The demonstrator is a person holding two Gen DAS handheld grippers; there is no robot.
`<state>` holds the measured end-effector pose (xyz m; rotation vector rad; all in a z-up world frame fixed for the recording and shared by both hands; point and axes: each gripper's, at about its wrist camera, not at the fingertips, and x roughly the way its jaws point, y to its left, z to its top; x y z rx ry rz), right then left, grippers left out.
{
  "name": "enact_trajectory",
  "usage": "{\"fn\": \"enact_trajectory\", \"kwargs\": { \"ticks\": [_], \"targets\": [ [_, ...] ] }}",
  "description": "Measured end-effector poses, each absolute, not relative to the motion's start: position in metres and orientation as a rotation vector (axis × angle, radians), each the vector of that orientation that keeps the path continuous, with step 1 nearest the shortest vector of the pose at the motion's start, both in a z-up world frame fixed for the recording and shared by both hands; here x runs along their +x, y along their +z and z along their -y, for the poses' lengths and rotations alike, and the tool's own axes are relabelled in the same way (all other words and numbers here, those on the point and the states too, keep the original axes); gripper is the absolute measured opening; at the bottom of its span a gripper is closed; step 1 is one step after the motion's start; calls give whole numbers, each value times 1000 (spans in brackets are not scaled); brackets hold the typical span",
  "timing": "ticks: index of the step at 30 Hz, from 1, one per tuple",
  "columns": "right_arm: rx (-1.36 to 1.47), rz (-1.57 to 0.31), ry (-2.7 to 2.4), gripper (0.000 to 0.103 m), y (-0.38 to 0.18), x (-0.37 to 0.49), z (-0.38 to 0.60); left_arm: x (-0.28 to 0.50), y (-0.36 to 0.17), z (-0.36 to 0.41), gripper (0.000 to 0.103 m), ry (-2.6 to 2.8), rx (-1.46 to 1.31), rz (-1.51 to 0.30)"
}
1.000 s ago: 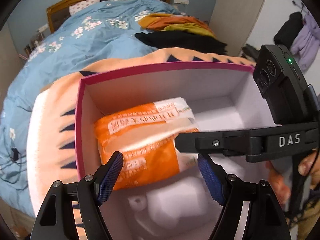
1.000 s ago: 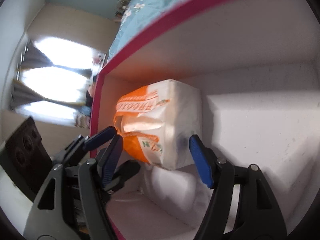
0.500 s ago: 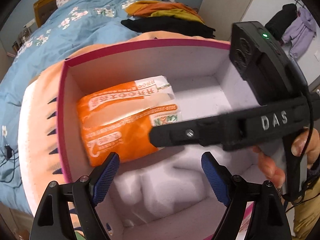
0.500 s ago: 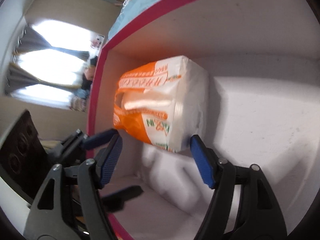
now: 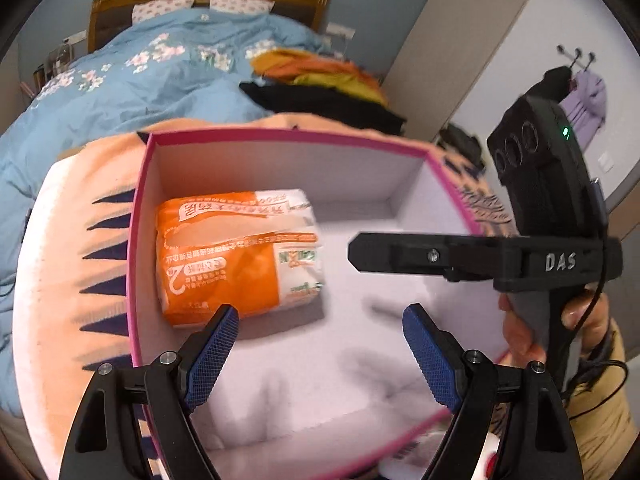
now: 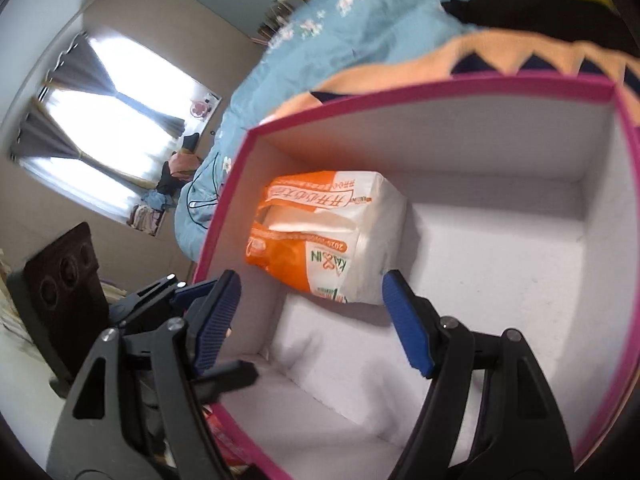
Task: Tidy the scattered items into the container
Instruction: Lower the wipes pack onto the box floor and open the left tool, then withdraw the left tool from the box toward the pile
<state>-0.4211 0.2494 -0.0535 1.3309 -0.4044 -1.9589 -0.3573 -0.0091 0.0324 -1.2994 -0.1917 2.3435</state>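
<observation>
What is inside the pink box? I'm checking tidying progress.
Inside the pink box, only an orange-and-white tissue pack on white lining; anything beneath the pack is hidden.

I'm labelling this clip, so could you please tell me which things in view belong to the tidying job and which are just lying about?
Part of the job:
- orange and white pack, lying inside the box
- pink-rimmed box
- left gripper, open
- right gripper, open

Just lying about:
- blue floral duvet
- pile of folded clothes
- peach blanket under the box
</observation>
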Motion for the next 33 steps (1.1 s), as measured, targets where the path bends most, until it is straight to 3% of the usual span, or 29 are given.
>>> {"fn": "enact_trajectory", "kwargs": {
  "ticks": [5, 18, 25, 33],
  "targets": [
    [1231, 275, -2063, 75, -36, -392, -259, -334, 46, 15, 98, 2407, -1195, 262],
    [877, -98, -2328, 84, -15, -300, -254, -286, 59, 32, 98, 2665, -1075, 286],
    [737, -126, -2392, 87, -4, -249, -264, -246, 68, 45, 98, 2721, -1000, 324],
    [674, -198, -2368, 88, -1, -201, -264, -196, 73, 36, 98, 2726, -923, 238]
  ]
}}
